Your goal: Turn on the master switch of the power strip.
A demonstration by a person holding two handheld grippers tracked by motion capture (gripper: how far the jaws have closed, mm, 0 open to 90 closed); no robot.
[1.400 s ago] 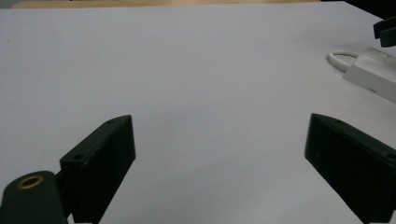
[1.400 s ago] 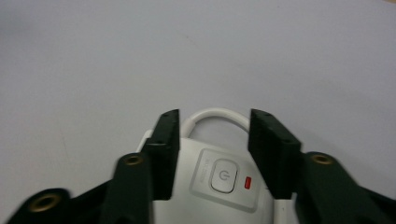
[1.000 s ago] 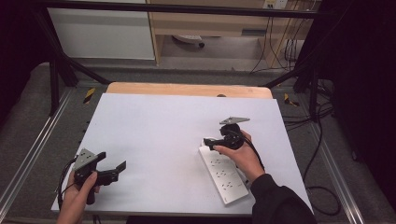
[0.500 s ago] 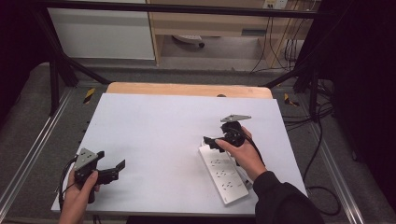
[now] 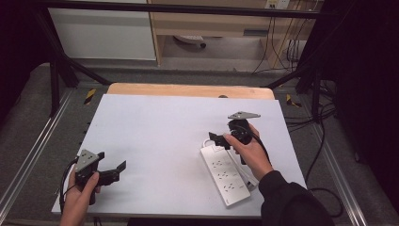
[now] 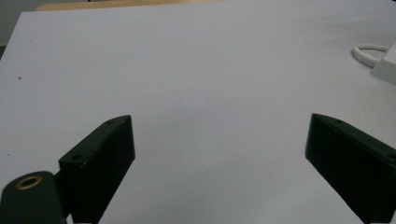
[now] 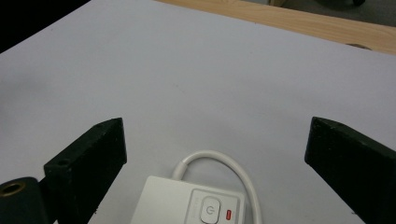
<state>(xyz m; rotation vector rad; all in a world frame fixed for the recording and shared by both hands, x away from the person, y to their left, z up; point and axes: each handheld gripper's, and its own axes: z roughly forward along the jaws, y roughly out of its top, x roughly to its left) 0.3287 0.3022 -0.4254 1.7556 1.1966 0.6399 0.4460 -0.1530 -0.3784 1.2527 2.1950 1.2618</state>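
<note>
A white power strip (image 5: 225,177) lies on the white table top (image 5: 155,132) at the right, angled toward the near edge. Its end with the power button (image 7: 208,208) and a small red light (image 7: 228,214) sits low between my right gripper's jaws. The white cable (image 7: 223,158) loops out from that end. My right gripper (image 5: 217,140) hovers open over this end, holding nothing (image 7: 217,130). At the near left corner my left gripper (image 5: 117,172) is open over bare table (image 6: 219,126). The strip's corner (image 6: 385,70) shows far right in the left gripper view.
A wooden table edge (image 5: 188,89) runs along the far side of the white top. Black frame bars (image 5: 61,70) stand at the far corners, with cables (image 5: 324,136) on the floor at the right. A white cabinet (image 5: 103,33) and shelf unit stand beyond.
My right gripper has shifted slightly farther and to the right over the strip's end. The left gripper has hardly moved.
</note>
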